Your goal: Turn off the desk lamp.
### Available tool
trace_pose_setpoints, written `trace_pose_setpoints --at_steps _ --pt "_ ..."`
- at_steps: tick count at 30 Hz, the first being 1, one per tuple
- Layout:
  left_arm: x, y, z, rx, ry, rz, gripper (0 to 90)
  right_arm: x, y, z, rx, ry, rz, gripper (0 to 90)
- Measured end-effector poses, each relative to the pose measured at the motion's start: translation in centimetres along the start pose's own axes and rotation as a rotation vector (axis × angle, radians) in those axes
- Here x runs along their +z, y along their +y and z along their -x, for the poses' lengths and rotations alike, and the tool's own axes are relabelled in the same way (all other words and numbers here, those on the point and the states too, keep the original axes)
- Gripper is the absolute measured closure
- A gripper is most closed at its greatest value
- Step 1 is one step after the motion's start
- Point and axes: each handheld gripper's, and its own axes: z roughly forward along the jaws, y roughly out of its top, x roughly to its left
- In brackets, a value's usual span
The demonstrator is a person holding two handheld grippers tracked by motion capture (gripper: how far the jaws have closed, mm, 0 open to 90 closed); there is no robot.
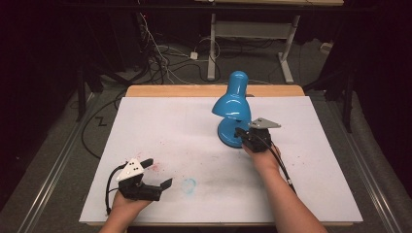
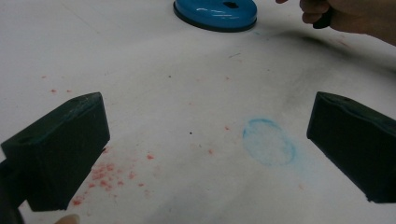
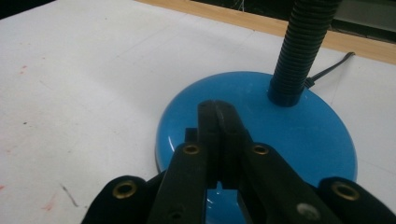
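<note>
One blue desk lamp [image 1: 233, 109] is stood upright on the white-covered tabletop [image 1: 194, 126], toward the far edge and right of its middle. Its round base [image 3: 261, 135] lies flat on the sheet, and a black ribbed neck [image 3: 299, 51] rises from the far part of the base; the long axis of the lamp is thus vertical. The shade [image 1: 232, 104] is bent over, its opening turned down and toward the person, above the base. A thin dark cord [image 3: 331, 69] is seen leaving the base on the side away from the person. No lettering can be read on the lamp.

Just on the near-right side of the lamp base, the right tool [image 1: 241, 133] is held by the right hand [image 1: 260, 153], the forearm reaching forward from the bottom edge. In the right gripper view its jaws are pressed together with nothing between them, their tips over the near part of the base; whether they touch the base cannot be told.

Well apart from the lamp, to its near-left, the left tool [image 1: 158, 173] is held low over the sheet by the left hand [image 1: 124, 204], angled toward the lamp. Its jaws are spread wide and hold nothing. Between the lamp and this tool, a faint blue ring mark [image 2: 269, 141] and scattered red specks [image 2: 107, 175] are seen on the sheet.
</note>
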Motion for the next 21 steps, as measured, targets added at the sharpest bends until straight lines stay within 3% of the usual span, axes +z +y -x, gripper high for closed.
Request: trace_pose_setpoints --at_steps 12,21 --pt "0.0 0.1 0.0 -0.004 0.002 0.005 0.0 -2.0 0.3 -2.4 -0.029 0.062 0.038 90.0" --pt "0.2 0.0 0.0 -0.004 0.003 -0.001 0.0 -3.0 -0.6 -4.3 -0.041 0.108 0.04 90.0"
